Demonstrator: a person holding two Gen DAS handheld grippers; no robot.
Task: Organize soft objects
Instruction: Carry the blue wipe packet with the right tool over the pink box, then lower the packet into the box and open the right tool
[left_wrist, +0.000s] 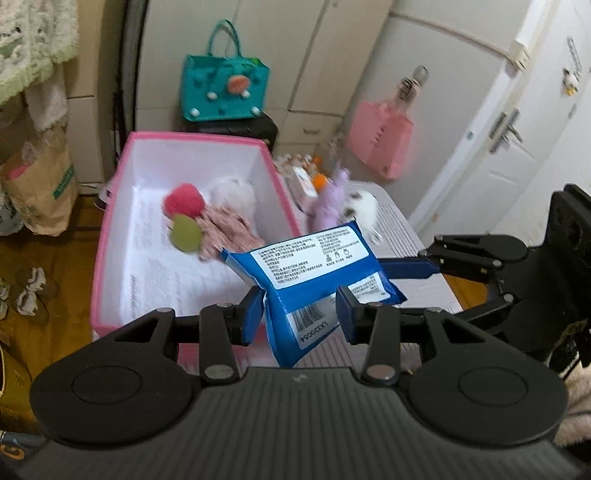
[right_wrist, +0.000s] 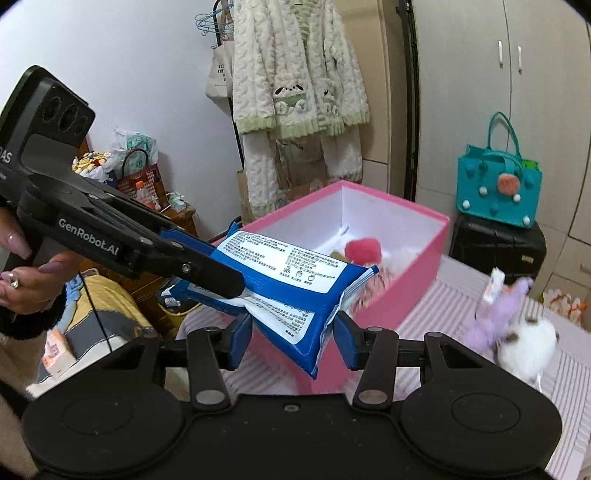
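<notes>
Both claws, left claw (left_wrist: 299, 314) and right claw (right_wrist: 293, 341), pinch blue packet (left_wrist: 314, 269).

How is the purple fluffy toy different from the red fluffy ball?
The purple plush toy lies outside on the striped surface, next to a white plush toy; the red pom-pom sits inside the pink box. The purple one is long and lanky; the red one is round. Both look soft and fuzzy, and neither claw touches them.
</notes>
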